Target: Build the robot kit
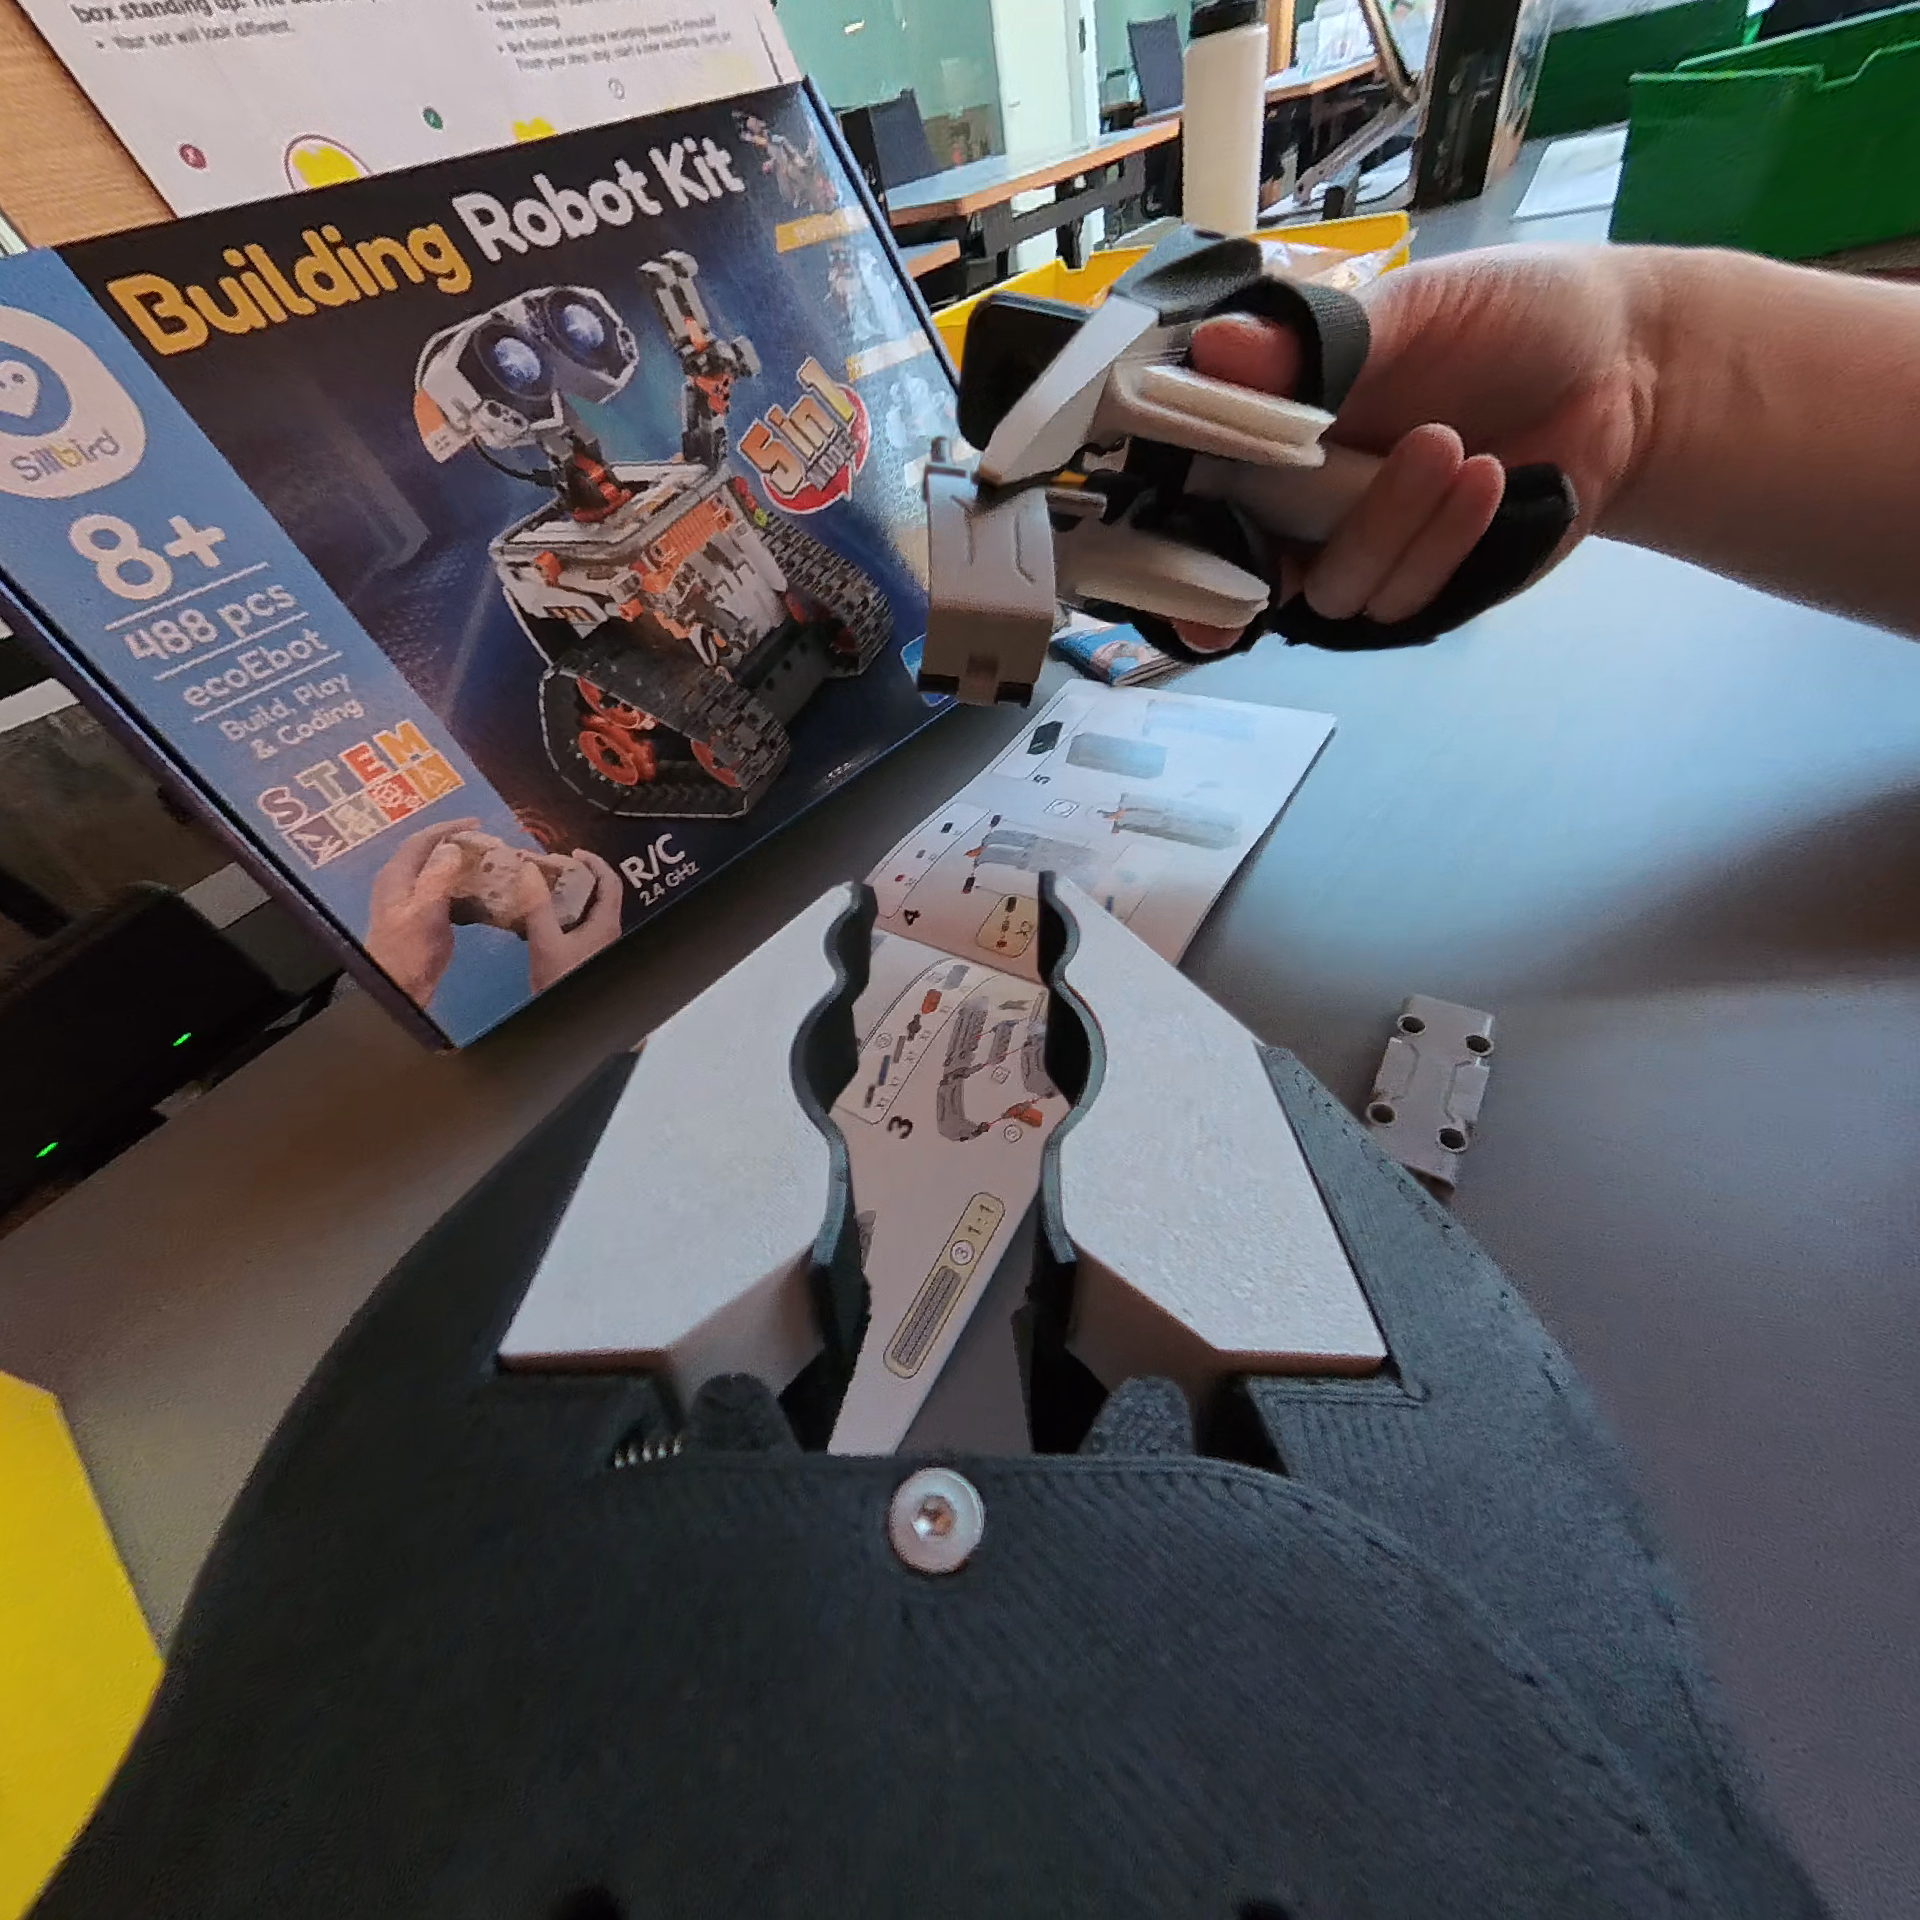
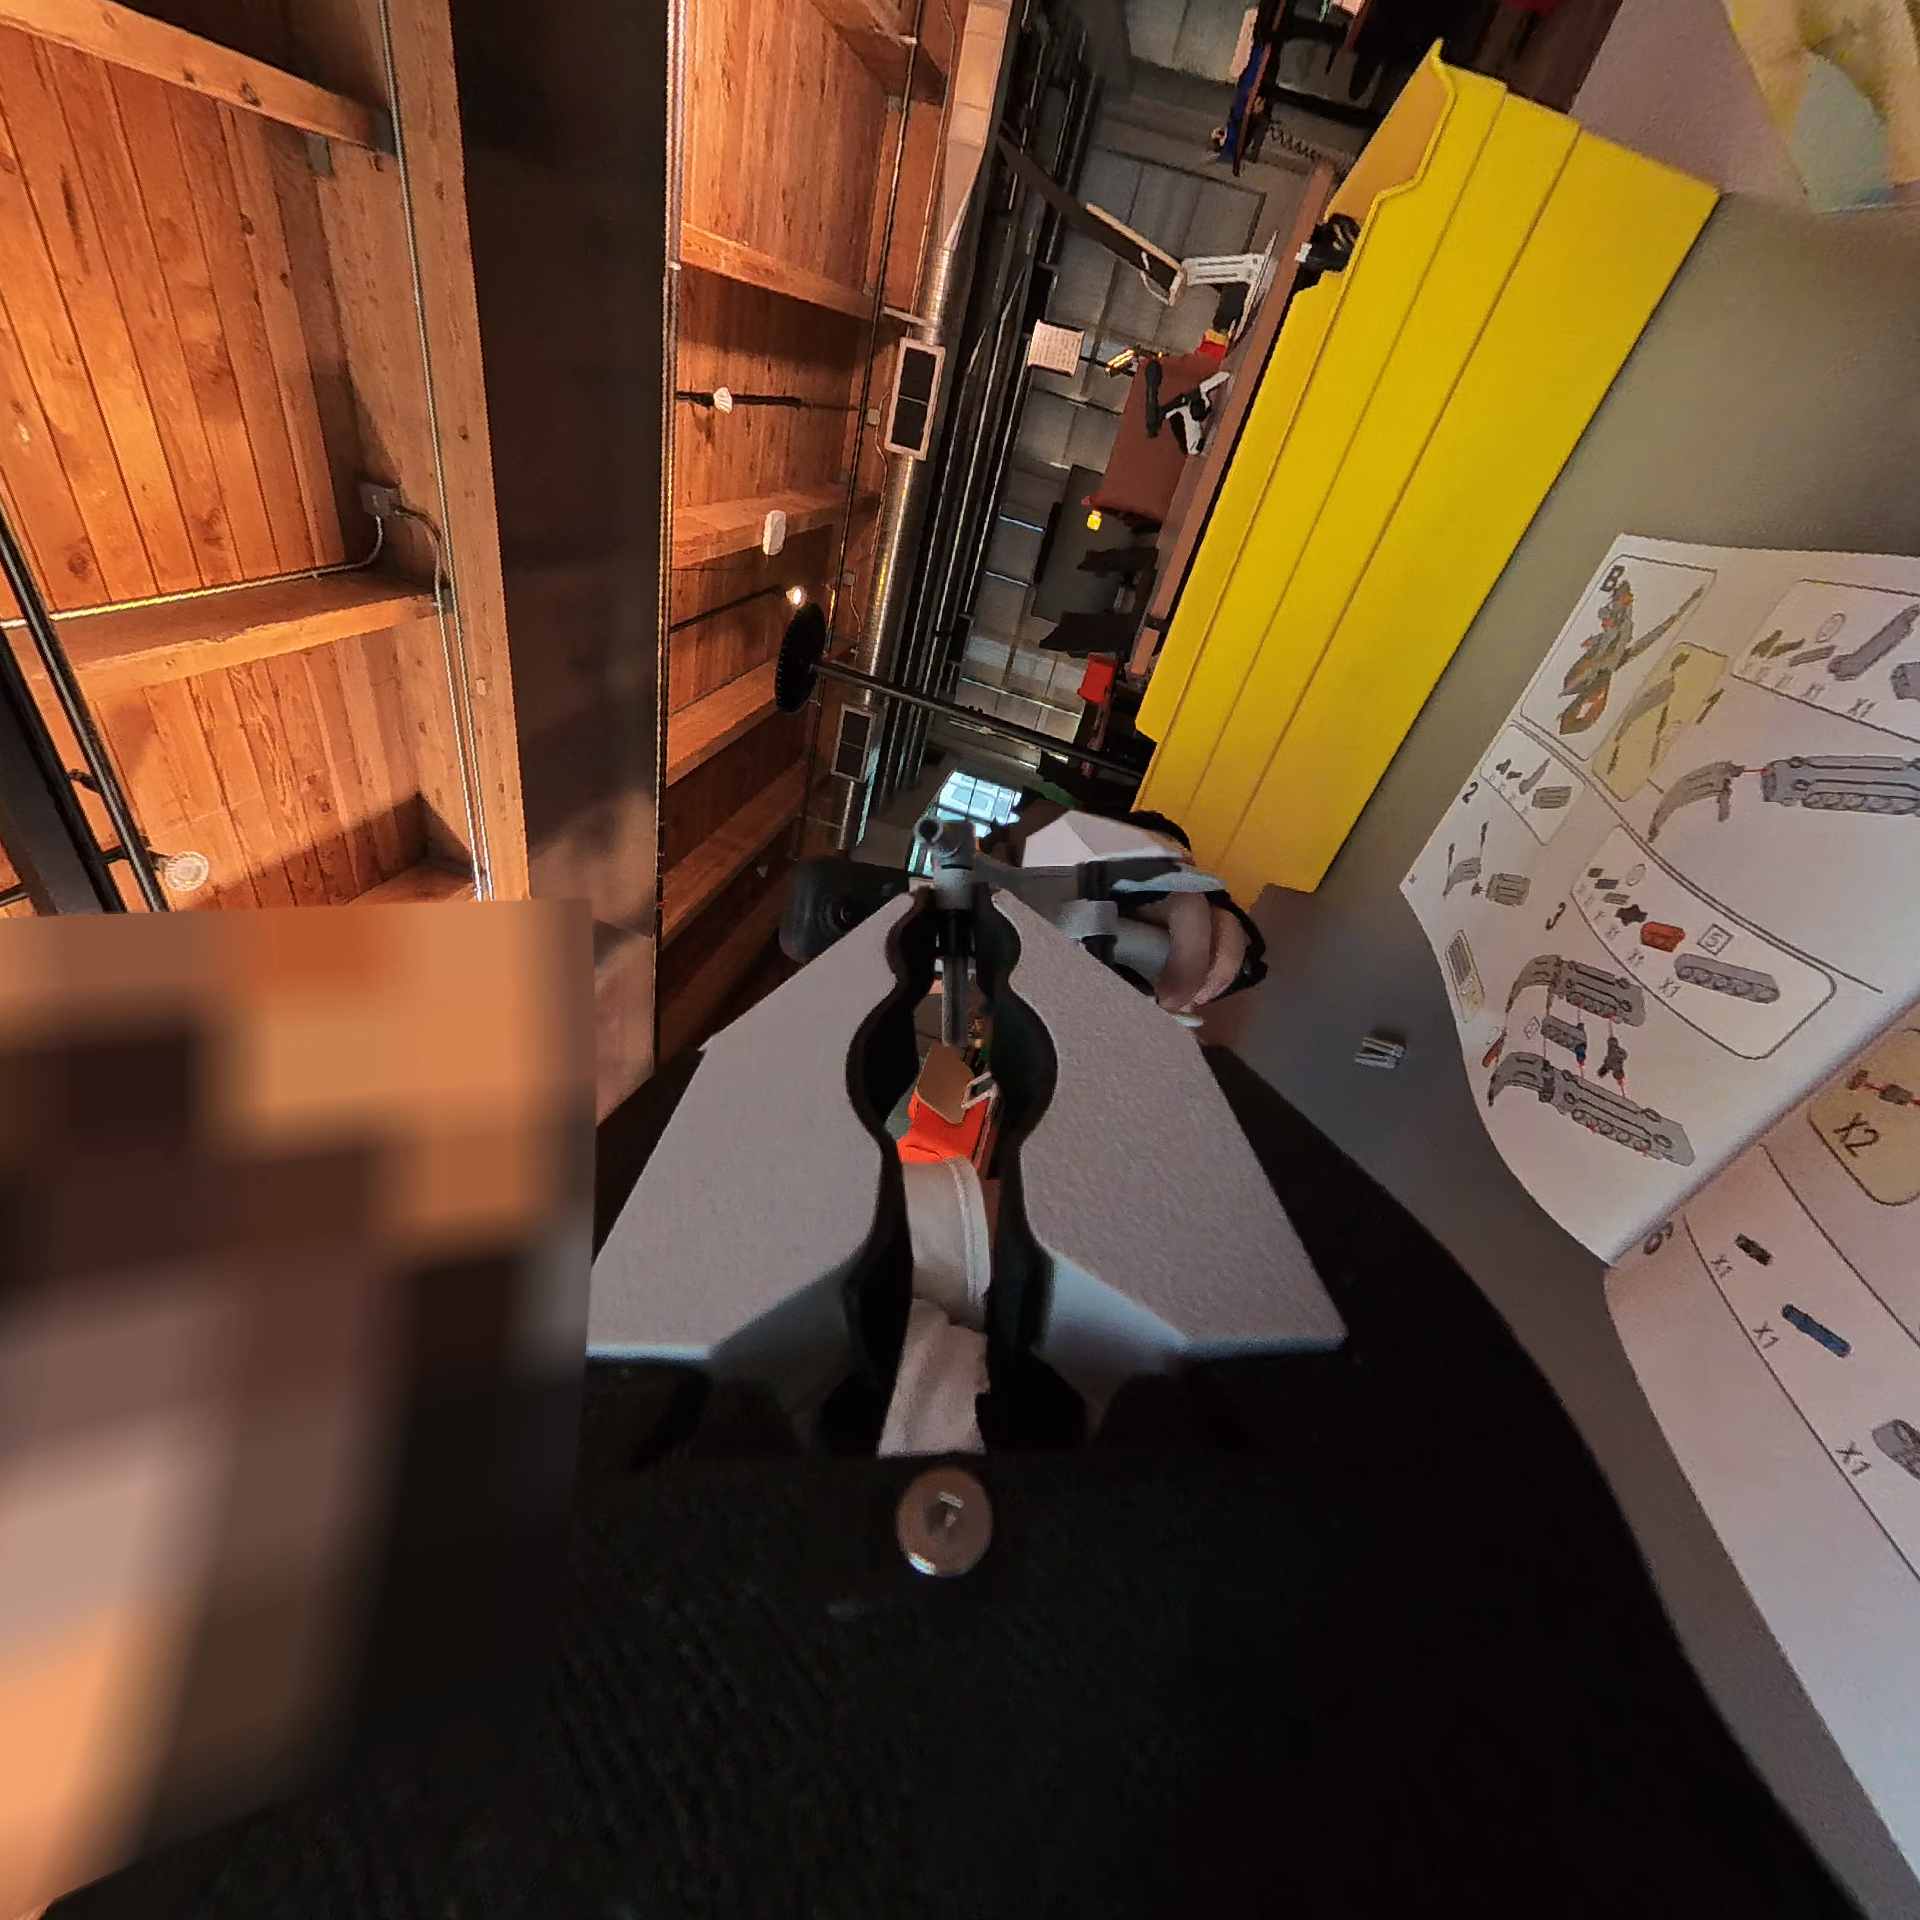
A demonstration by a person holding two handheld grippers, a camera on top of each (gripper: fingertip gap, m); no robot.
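My left gripper (image 1: 951, 904) is open and empty, low over an open instruction booklet (image 1: 1143, 790) on the grey table (image 1: 1610, 935). A hand holds my right gripper (image 1: 997, 483) up above the booklet's far end, in front of the kit box. It is shut on a grey curved building piece (image 1: 987, 592) that hangs down from its tips. In the right wrist view, which is turned on its side, the right gripper (image 2: 951, 914) pinches that piece (image 2: 951, 977) edge-on, with the left gripper's white fingers (image 2: 1101, 883) behind it. A small grey plate with holes (image 1: 1434, 1081) lies on the table right of my left gripper.
A blue robot kit box (image 1: 416, 520) leans upright at the left. A yellow bin (image 2: 1403, 468) stands behind the booklet (image 2: 1662, 883), and another yellow object (image 1: 52, 1610) is at the near left. A white bottle (image 1: 1226, 114) and green bins (image 1: 1766, 135) are farther back.
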